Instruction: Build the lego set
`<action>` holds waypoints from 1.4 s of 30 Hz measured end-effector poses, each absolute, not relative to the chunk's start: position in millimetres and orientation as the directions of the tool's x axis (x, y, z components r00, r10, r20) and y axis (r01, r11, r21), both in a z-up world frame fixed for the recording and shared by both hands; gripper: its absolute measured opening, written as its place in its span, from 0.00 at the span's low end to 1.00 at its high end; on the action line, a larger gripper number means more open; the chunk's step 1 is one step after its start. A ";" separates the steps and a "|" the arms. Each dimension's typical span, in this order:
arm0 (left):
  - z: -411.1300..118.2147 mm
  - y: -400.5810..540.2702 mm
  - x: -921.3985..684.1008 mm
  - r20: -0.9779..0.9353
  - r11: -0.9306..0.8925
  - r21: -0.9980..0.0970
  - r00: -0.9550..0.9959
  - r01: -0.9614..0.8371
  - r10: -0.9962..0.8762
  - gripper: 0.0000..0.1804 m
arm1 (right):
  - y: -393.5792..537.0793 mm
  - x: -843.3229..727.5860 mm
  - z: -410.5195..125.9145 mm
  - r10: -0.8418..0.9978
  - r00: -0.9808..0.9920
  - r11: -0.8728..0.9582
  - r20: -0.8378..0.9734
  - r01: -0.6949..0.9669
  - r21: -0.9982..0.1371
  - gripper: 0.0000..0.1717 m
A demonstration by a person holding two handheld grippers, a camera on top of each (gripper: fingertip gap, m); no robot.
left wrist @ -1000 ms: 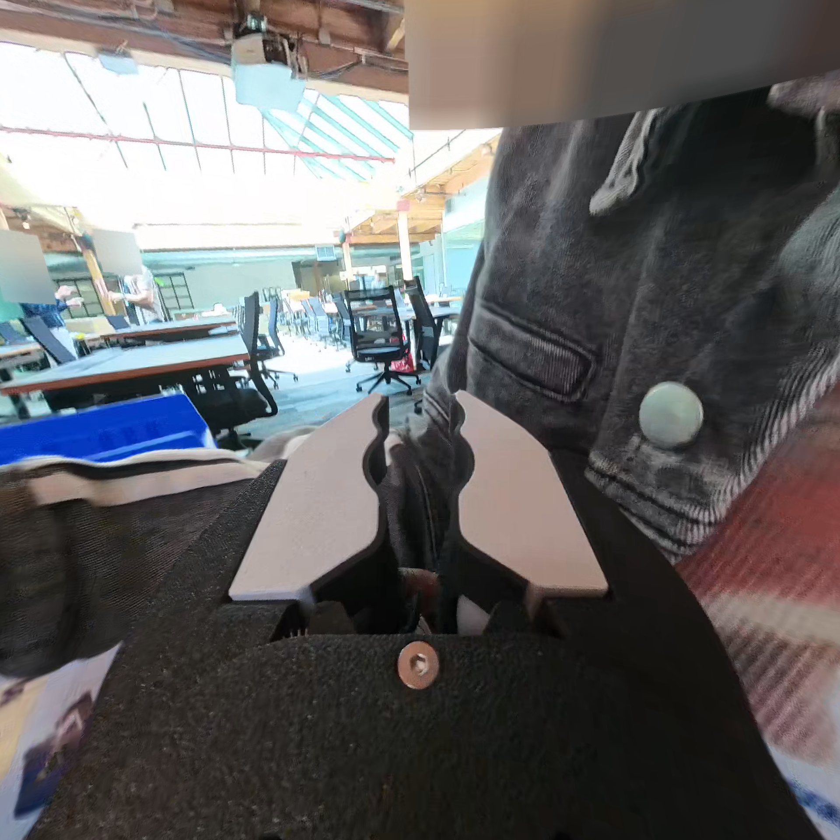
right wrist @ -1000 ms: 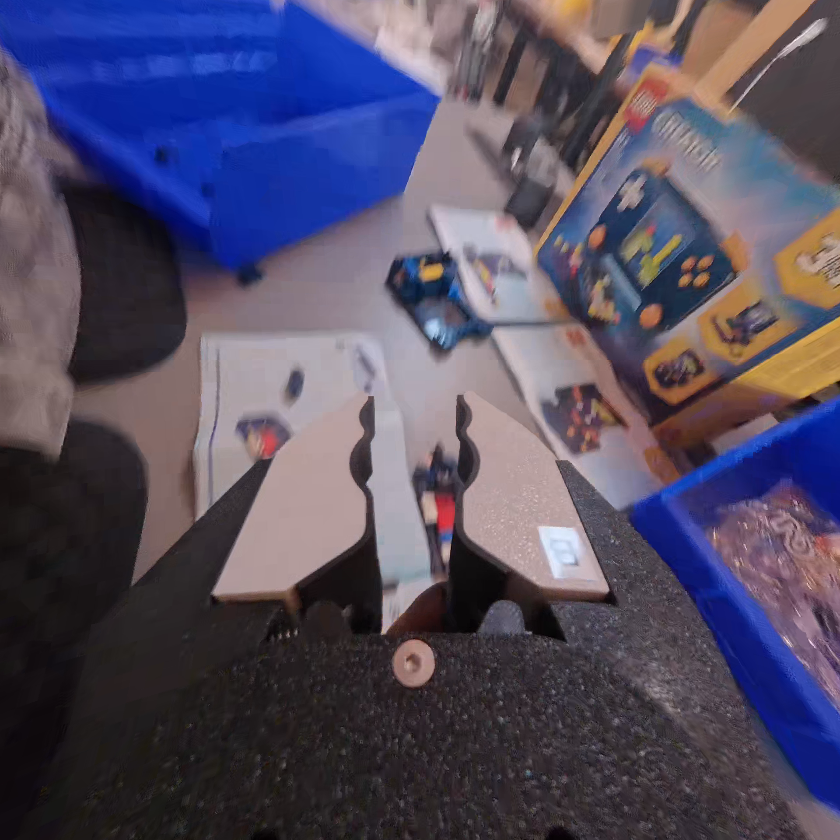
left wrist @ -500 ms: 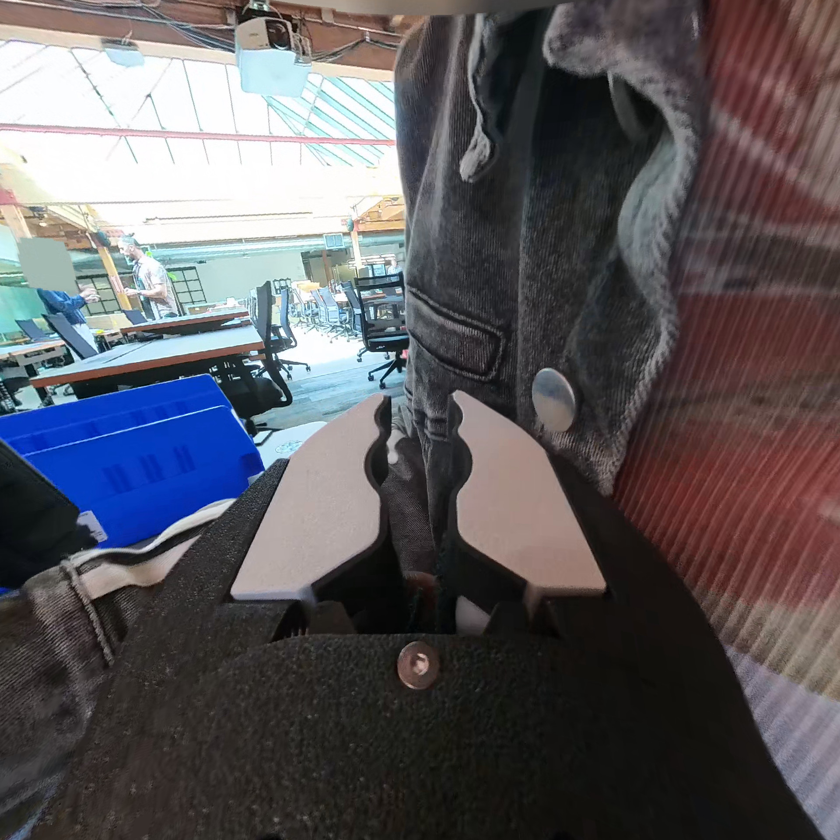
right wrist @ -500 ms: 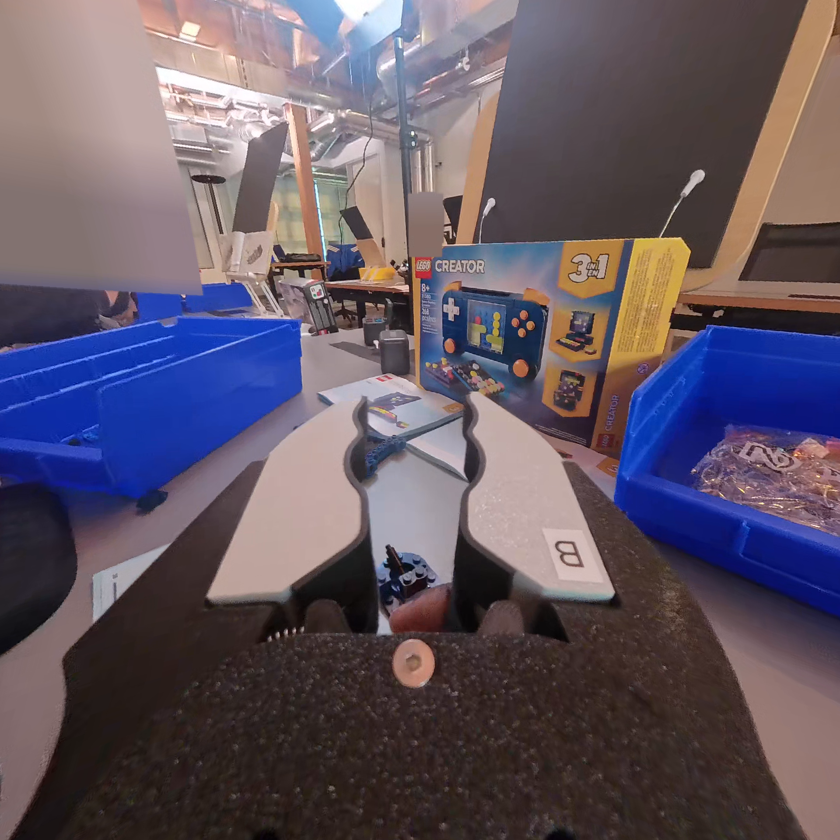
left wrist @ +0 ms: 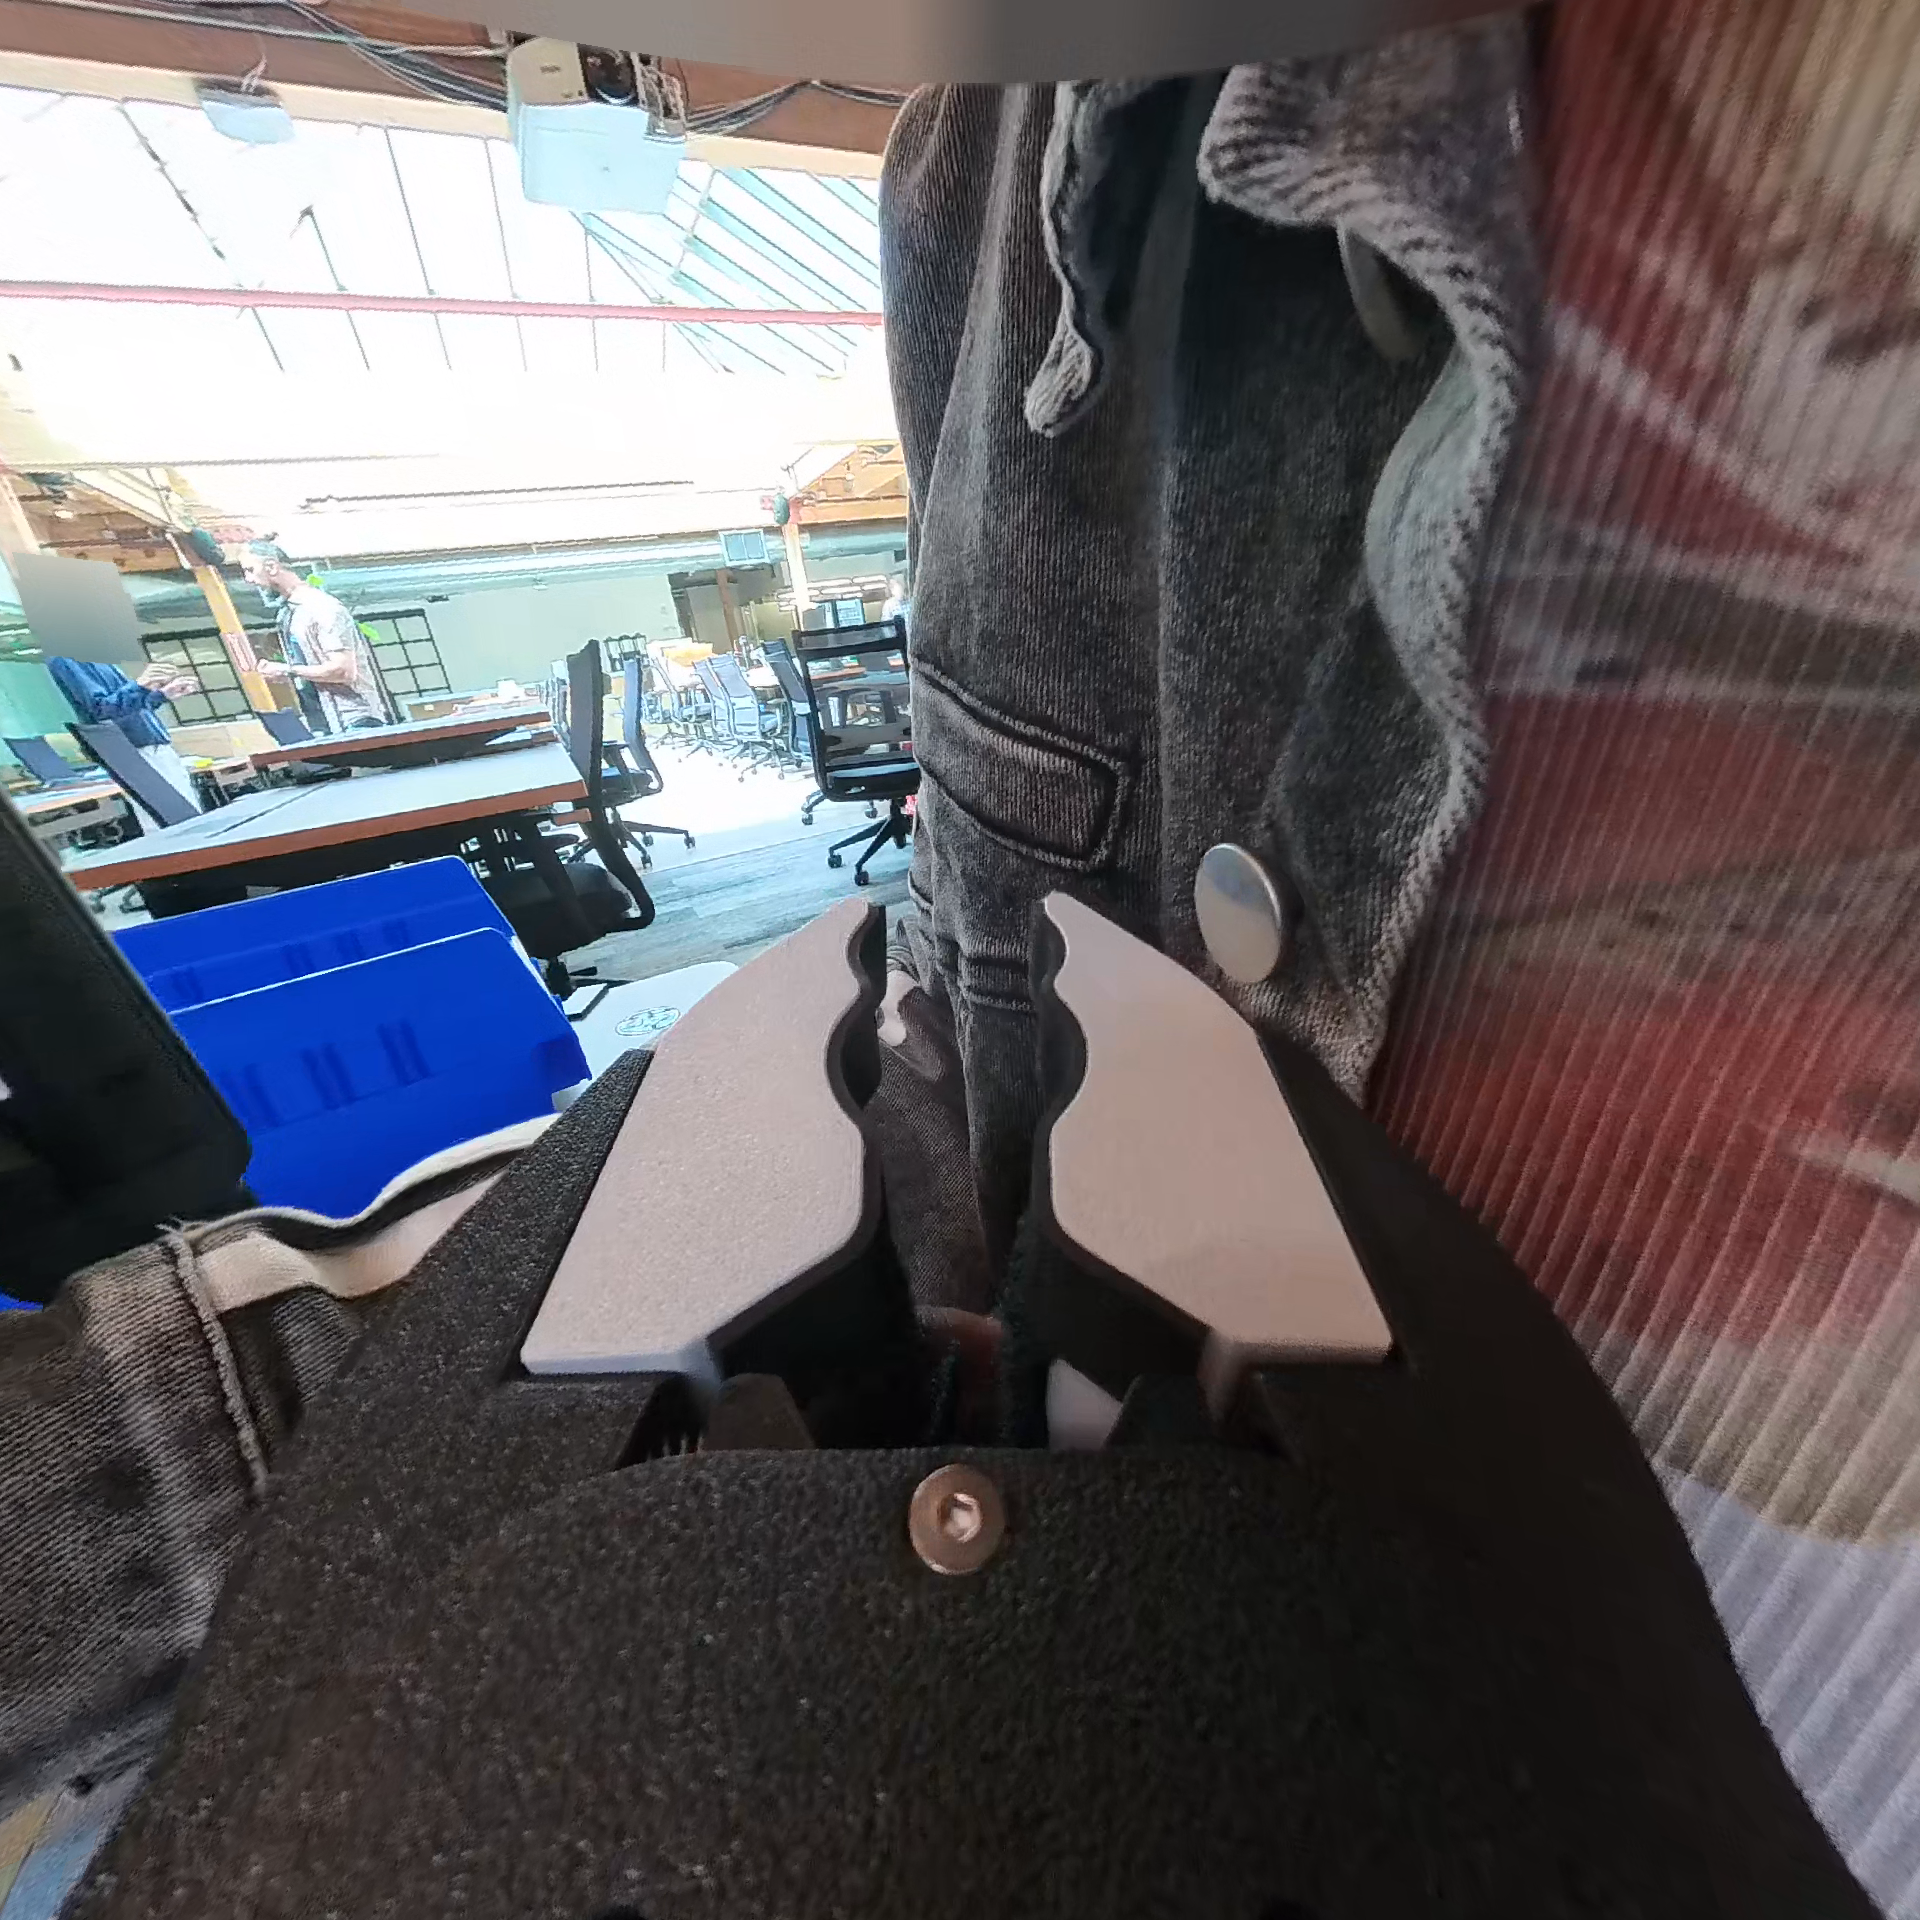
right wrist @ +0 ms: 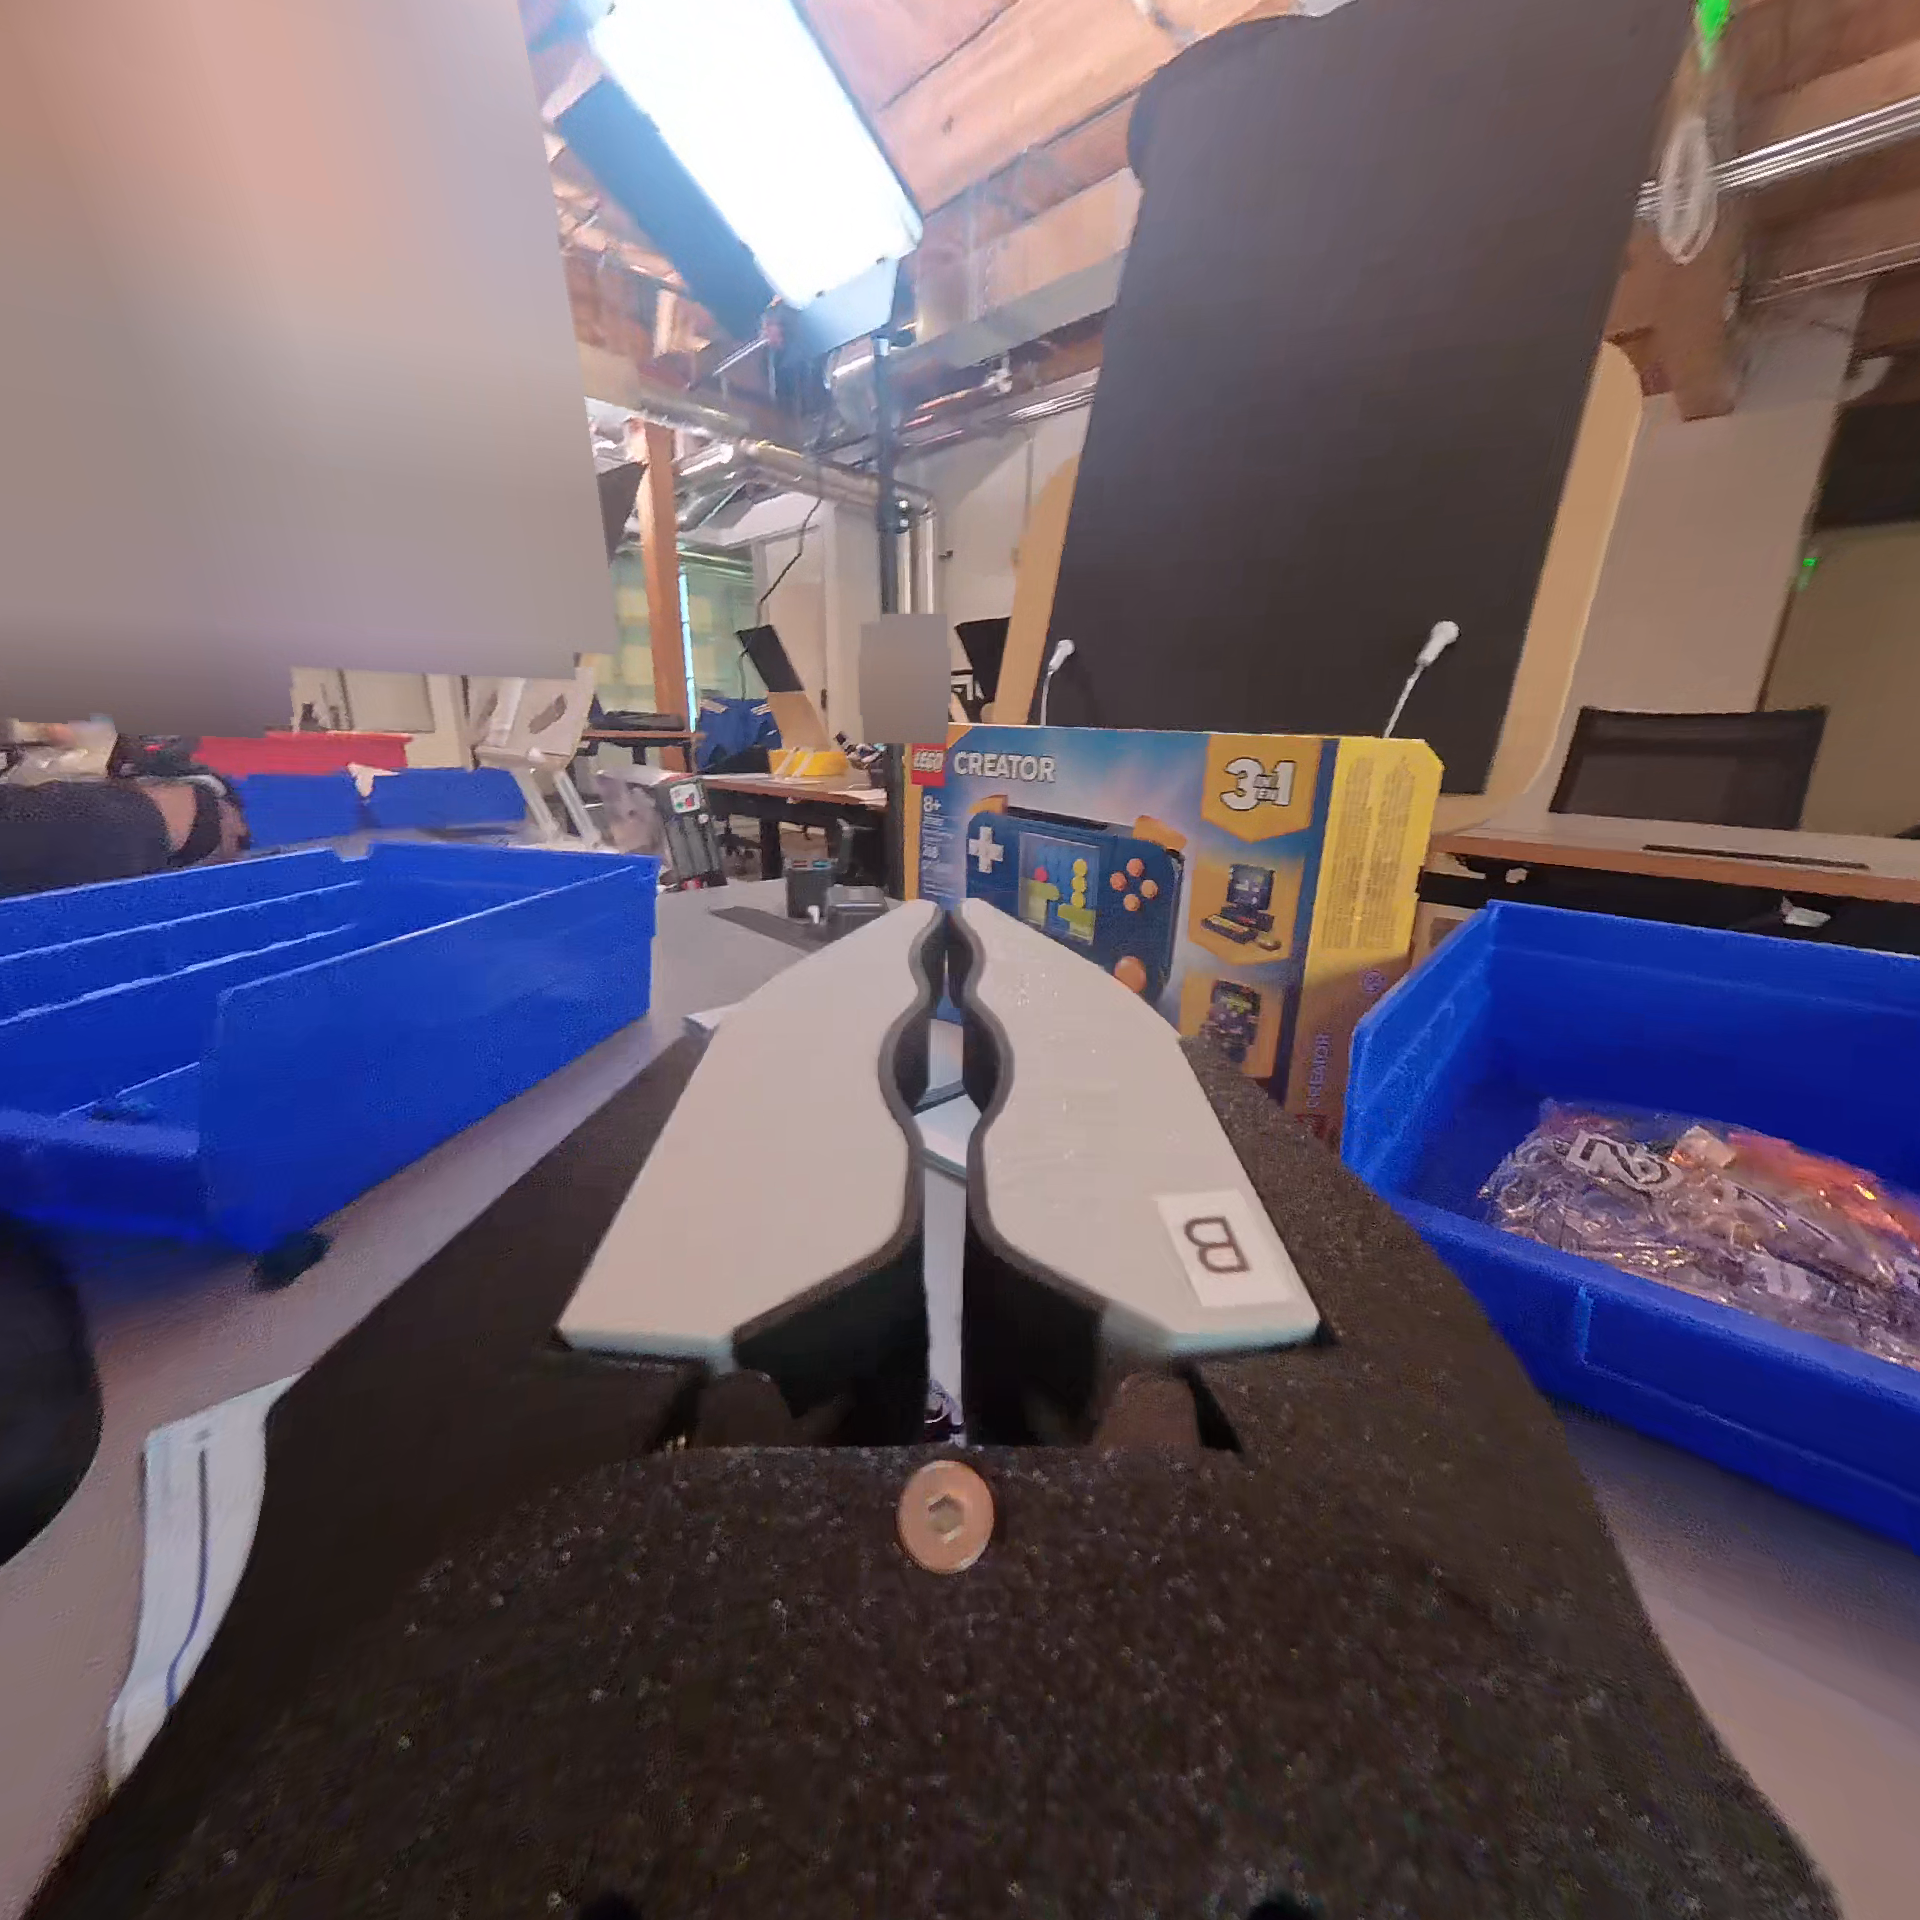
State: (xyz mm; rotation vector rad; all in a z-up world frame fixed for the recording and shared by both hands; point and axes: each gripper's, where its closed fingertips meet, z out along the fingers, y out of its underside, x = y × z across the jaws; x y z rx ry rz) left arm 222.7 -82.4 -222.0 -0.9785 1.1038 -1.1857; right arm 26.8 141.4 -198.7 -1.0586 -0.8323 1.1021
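In the left wrist view my left gripper (left wrist: 961, 925) points at a person's dark grey denim jacket (left wrist: 1091, 582), close to a metal button (left wrist: 1236, 925). Its fingers stand apart and a fold of the jacket lies between them; I cannot see the pads pressing on it. In the right wrist view my right gripper (right wrist: 948, 920) is low over a grey table (right wrist: 499, 1174). Its fingertips touch and nothing is between them. It points at a blue and yellow toy brick box (right wrist: 1174, 883) standing upright at the back of the table.
A wide blue divided bin (right wrist: 312, 997) stands at the left. A blue bin (right wrist: 1621, 1039) with a clear plastic bag (right wrist: 1704, 1205) of parts stands at the right. A white paper (right wrist: 197, 1507) lies at the near left. Another blue bin (left wrist: 353, 1029) and office desks show behind the left gripper.
My right gripper tilted up from looking down at booklets and brick pieces to looking level along the table, and its fingers closed together on nothing. The left gripper shifted slightly against the jacket, its fingers still apart.
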 end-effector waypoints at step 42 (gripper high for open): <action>-228.5 -84.0 224.1 -0.218 0.216 -0.966 0.006 0.142 -0.976 0.14 | 66.0 98.0 -350.5 0.879 -0.431 0.230 -0.203 0.757 -0.611 0.00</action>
